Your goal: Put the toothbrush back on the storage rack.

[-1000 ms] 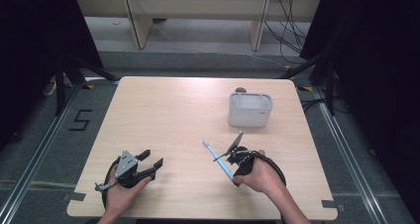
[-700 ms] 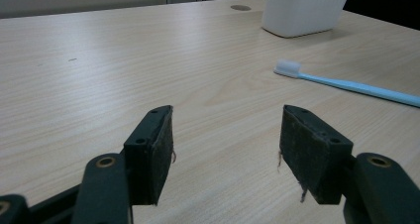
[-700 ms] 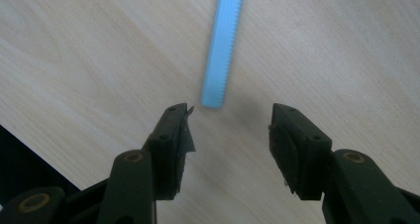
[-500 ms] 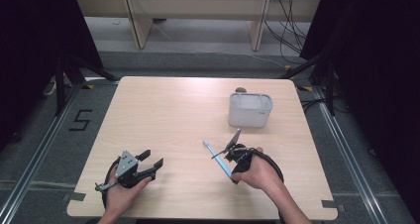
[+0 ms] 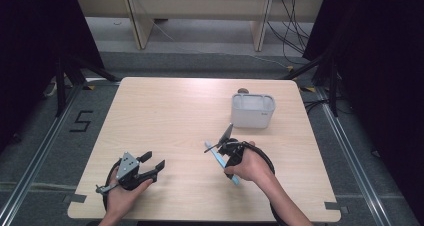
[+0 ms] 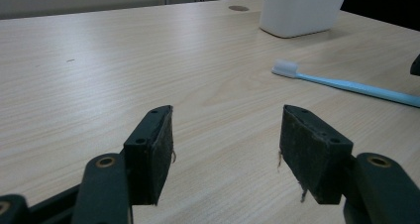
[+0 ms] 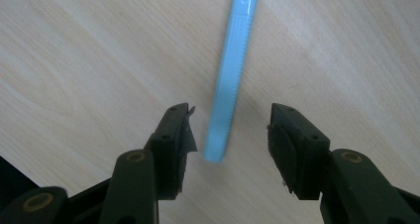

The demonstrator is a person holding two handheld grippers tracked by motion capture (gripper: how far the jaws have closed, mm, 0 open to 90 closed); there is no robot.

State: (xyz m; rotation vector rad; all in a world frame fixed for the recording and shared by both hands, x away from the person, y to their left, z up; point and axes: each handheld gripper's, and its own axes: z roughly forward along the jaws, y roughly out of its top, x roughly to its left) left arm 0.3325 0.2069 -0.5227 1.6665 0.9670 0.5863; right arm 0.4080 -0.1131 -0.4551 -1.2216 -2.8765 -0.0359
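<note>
My right hand-held gripper (image 5: 223,140) straddles the toothbrush (image 5: 220,161), open.

High view: toothbrush flat on the desk (image 5: 170,111), white cup (image 5: 252,110) beyond. Left view: left hand-held gripper (image 6: 225,149) empty, open, resting aside. Right view: handle end (image 7: 225,100) between unclosed pads, nothing blocking.

Left gripper (image 5: 152,166) resting low, jaws apart. Right gripper (image 7: 230,135) angled downward, jaws apart, just been closing slightly.

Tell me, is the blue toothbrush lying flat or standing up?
Lying flat: the light blue plastic toothbrush rests lengthwise on the pale wooden table.
</note>
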